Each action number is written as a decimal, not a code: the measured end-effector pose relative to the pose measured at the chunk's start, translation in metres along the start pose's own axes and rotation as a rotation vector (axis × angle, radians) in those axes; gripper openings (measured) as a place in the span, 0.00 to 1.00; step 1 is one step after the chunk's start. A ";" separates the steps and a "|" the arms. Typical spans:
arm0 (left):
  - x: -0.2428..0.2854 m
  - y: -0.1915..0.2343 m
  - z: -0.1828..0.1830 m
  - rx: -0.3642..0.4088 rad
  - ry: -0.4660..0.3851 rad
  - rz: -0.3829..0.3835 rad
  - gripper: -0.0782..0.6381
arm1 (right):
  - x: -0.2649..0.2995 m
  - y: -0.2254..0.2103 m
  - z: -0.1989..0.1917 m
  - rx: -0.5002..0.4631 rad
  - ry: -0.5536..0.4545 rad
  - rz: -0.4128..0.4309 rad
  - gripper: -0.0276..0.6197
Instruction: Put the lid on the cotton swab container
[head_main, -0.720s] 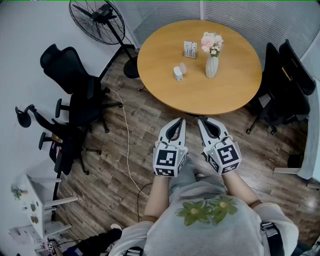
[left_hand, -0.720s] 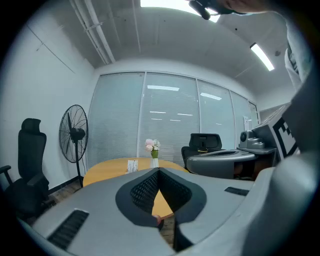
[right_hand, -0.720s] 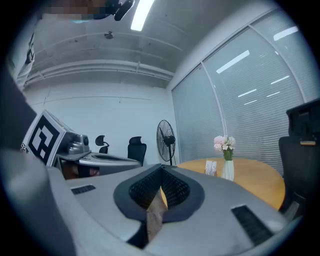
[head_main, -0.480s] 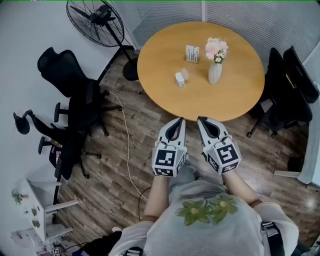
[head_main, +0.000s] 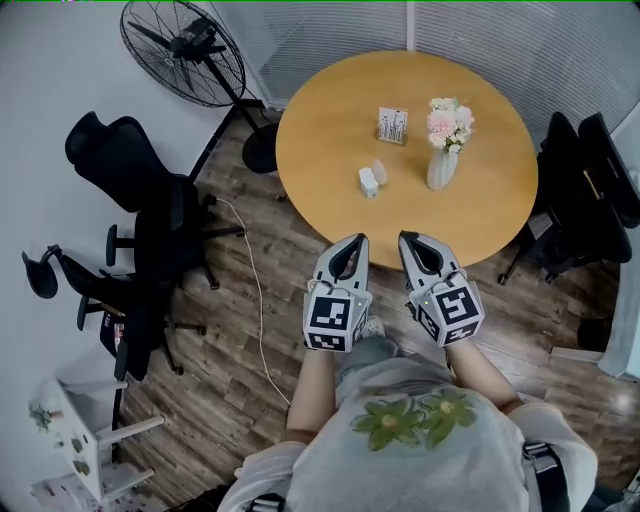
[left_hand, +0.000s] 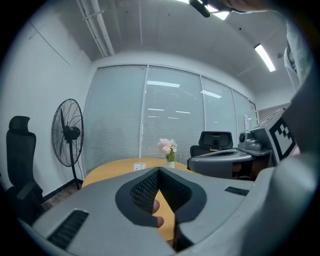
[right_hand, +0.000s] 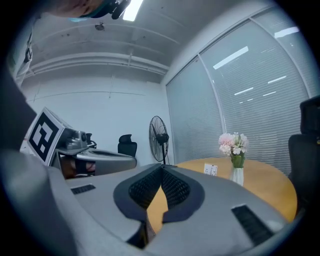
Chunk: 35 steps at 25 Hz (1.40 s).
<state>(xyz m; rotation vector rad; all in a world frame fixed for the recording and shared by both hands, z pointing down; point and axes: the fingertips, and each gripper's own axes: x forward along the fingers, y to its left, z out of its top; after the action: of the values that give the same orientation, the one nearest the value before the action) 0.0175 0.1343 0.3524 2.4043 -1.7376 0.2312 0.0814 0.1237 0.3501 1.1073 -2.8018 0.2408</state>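
The cotton swab container (head_main: 367, 183) is a small white box near the middle of the round wooden table (head_main: 480, 215). A clear round lid (head_main: 380, 170) lies just to its right, touching or almost touching it. Both grippers are held side by side in front of the person, short of the table's near edge. My left gripper (head_main: 357, 241) is shut with nothing in it, and so is my right gripper (head_main: 405, 239). In the left gripper view the pads (left_hand: 150, 187) meet with nothing between them. The right gripper's pads (right_hand: 172, 187) meet the same way.
A white vase of pink flowers (head_main: 443, 160) and a small white card stand (head_main: 392, 125) are on the table behind the container. A black floor fan (head_main: 185, 50) stands at the far left. Black office chairs (head_main: 150, 215) are at the left, more chairs (head_main: 590, 190) at the right. A cable (head_main: 258, 290) runs over the wood floor.
The table and the things on it have come nearer and slid lower in the head view. Both grippers stay shut and side by side.
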 end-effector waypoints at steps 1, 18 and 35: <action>0.004 0.005 0.000 0.000 0.001 -0.007 0.12 | 0.006 -0.002 0.000 0.002 -0.001 -0.005 0.04; 0.054 0.052 -0.004 -0.014 0.013 -0.104 0.28 | 0.070 -0.033 0.002 0.089 0.005 -0.027 0.18; 0.149 0.110 -0.034 0.157 0.169 -0.227 0.55 | 0.161 -0.102 -0.001 0.157 0.033 -0.025 0.32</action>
<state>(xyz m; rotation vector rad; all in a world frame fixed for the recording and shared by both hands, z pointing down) -0.0422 -0.0295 0.4230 2.5786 -1.4095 0.5407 0.0352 -0.0569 0.3888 1.1585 -2.7780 0.4794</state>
